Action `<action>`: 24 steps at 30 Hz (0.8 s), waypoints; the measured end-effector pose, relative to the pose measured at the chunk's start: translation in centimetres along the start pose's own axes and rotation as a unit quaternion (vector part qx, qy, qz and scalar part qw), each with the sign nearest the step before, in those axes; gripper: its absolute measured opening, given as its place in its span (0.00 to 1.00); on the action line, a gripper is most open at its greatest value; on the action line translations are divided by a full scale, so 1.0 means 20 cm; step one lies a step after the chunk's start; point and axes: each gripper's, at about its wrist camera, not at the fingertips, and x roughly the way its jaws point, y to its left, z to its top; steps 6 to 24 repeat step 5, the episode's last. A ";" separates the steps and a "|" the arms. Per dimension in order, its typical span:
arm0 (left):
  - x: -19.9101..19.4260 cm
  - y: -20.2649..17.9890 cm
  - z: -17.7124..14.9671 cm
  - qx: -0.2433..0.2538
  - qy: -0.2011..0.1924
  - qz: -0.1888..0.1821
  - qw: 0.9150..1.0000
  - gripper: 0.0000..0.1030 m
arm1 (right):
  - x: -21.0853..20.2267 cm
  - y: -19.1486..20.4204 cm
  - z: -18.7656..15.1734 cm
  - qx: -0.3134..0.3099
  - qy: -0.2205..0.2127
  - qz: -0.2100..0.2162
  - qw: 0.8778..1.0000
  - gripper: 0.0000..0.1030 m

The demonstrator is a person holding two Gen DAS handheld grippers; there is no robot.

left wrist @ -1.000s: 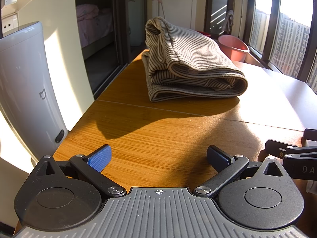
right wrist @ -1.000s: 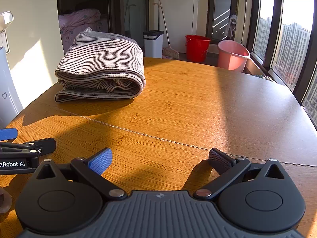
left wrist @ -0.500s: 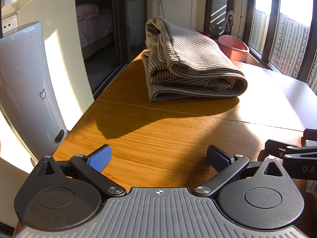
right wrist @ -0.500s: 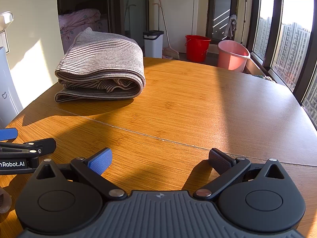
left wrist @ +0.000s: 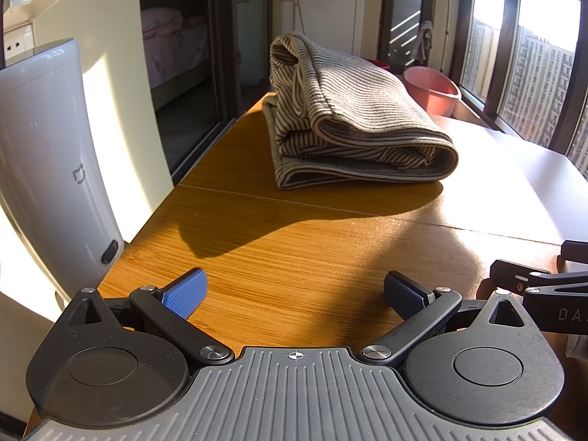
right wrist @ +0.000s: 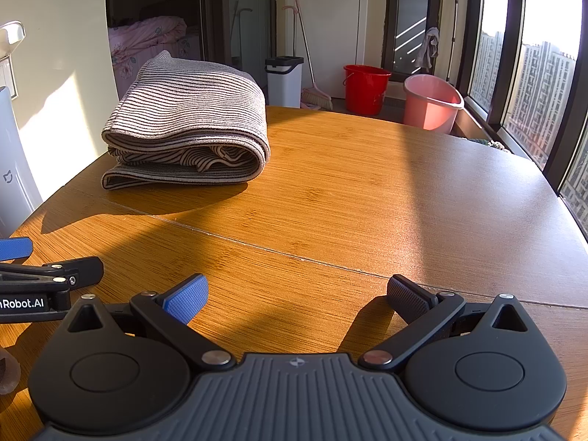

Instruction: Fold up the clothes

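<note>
Striped garment [left wrist: 352, 121] already folded, lying on tabletop [right wrist: 367, 183] ahead. Straight ahead of left hand-held gripper [left wrist: 294, 292], ahead-left of right hand-held gripper [right wrist: 297, 294]; left nearer. Both spread wide, empty. Long axis roughly crosswise.

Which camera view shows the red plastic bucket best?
The right wrist view: the red plastic bucket stands whole on the floor beyond the wooden table. In the left wrist view the folded striped cloth hides nearly all of it.

Black tongs [left wrist: 294, 292], blue pads [left wrist: 183, 294], silver screws
</note>
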 end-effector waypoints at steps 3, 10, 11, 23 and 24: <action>-0.01 0.02 0.00 -0.010 -0.004 -0.010 1.000 1.00 | -0.01 0.00 0.00 0.001 -0.001 -0.002 1.000 1.00; -0.02 0.05 0.01 -0.024 -0.011 -0.033 0.999 1.00 | -0.01 0.01 0.00 0.002 -0.001 -0.003 1.000 1.00; -0.02 0.05 0.01 -0.024 -0.011 -0.033 0.999 1.00 | -0.01 0.01 0.00 0.002 -0.001 -0.003 1.000 1.00; -0.02 0.05 0.01 -0.024 -0.011 -0.033 0.999 1.00 | -0.01 0.01 0.00 0.002 -0.001 -0.003 1.000 1.00; -0.02 0.05 0.01 -0.024 -0.011 -0.033 0.999 1.00 | -0.01 0.01 0.00 0.002 -0.001 -0.003 1.000 1.00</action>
